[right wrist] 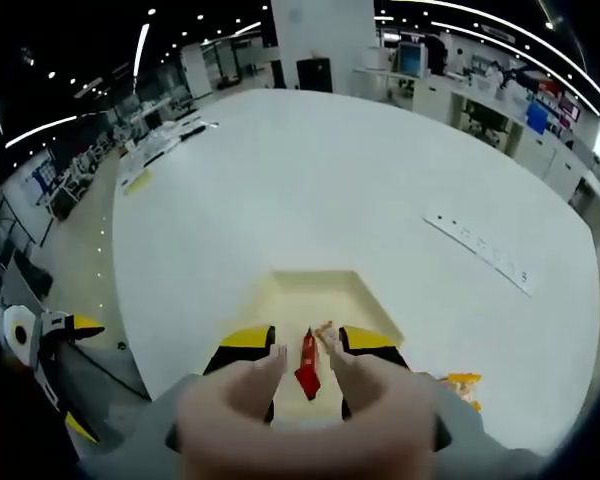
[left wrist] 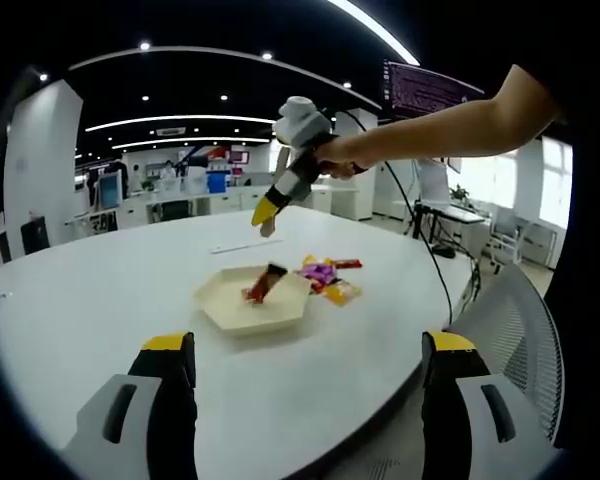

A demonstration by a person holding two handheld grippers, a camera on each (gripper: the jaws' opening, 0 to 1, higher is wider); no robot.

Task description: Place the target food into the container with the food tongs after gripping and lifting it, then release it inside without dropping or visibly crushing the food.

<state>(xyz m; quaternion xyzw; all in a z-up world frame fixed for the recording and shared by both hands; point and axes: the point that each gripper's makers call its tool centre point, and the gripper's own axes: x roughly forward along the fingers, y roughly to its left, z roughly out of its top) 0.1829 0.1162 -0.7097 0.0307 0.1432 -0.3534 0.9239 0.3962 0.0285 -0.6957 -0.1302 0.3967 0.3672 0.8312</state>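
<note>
A cream hexagonal container (left wrist: 230, 312) (right wrist: 310, 288) sits on the round white table (left wrist: 100, 290). A red food packet (left wrist: 263, 283) (right wrist: 307, 372) lies tilted inside it. Loose wrapped snacks (left wrist: 330, 275) lie just to its right. My right gripper (left wrist: 266, 214) (right wrist: 307, 340), held by a person's hand, hangs well above the container. Its jaws clasp beige food tongs (right wrist: 280, 425), whose arms are spread with nothing between them; the red packet shows below the gap. My left gripper (left wrist: 309, 342) (right wrist: 50, 370) stands wide open at the table's near edge, with nothing in it.
A long white strip (left wrist: 245, 245) (right wrist: 480, 250) lies on the table beyond the container. An orange snack (right wrist: 463, 383) sits beside it. A mesh chair (left wrist: 520, 330) and a black cable (left wrist: 420, 240) are at the right. Office desks stand behind.
</note>
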